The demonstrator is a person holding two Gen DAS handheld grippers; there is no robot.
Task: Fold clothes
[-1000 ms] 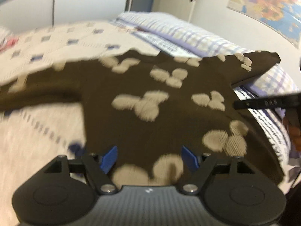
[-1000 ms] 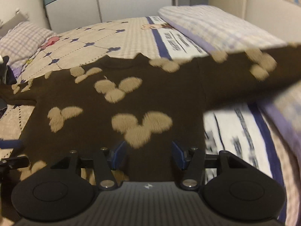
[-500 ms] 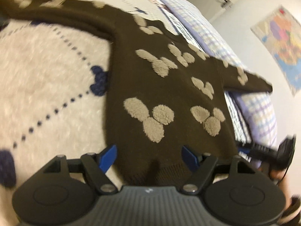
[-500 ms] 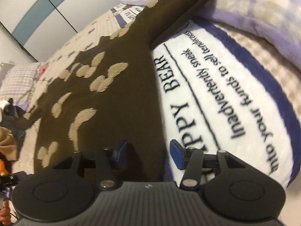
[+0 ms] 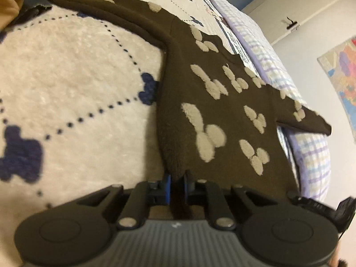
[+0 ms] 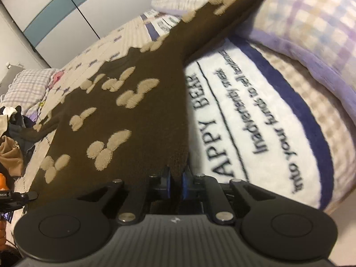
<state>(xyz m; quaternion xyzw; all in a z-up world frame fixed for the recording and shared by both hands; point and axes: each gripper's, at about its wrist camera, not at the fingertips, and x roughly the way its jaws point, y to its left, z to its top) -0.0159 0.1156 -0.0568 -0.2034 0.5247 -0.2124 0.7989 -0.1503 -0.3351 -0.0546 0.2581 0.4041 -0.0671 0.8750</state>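
The bed (image 5: 73,71), under a cream blanket with navy dotted lines, fills the left half of the left wrist view. A band of that blanket printed with words curves down the right half of the right wrist view.

The brown sweater (image 5: 222,115) with beige fuzzy blotches lies spread flat on the bed. It runs from the bottom centre of the left wrist view up to the upper left, where one sleeve (image 5: 106,4) trails off. The other sleeve (image 6: 224,11) climbs over a checked pillow (image 6: 311,26) at the upper right of the right wrist view.

The left gripper (image 5: 176,183) is clamped on the hem at the sweater's left bottom corner, with fabric bunched between the blue pads. The right gripper (image 6: 176,183) is clamped the same way on the right bottom corner.

The step in hand looks like the first fold, hem toward shoulders. To do it well:
- Lift both corners together and keep the hem taut between them.
- Carry them evenly up the frame so the edge stays straight.
- Mind the sleeve on the pillow, which may drag or twist.
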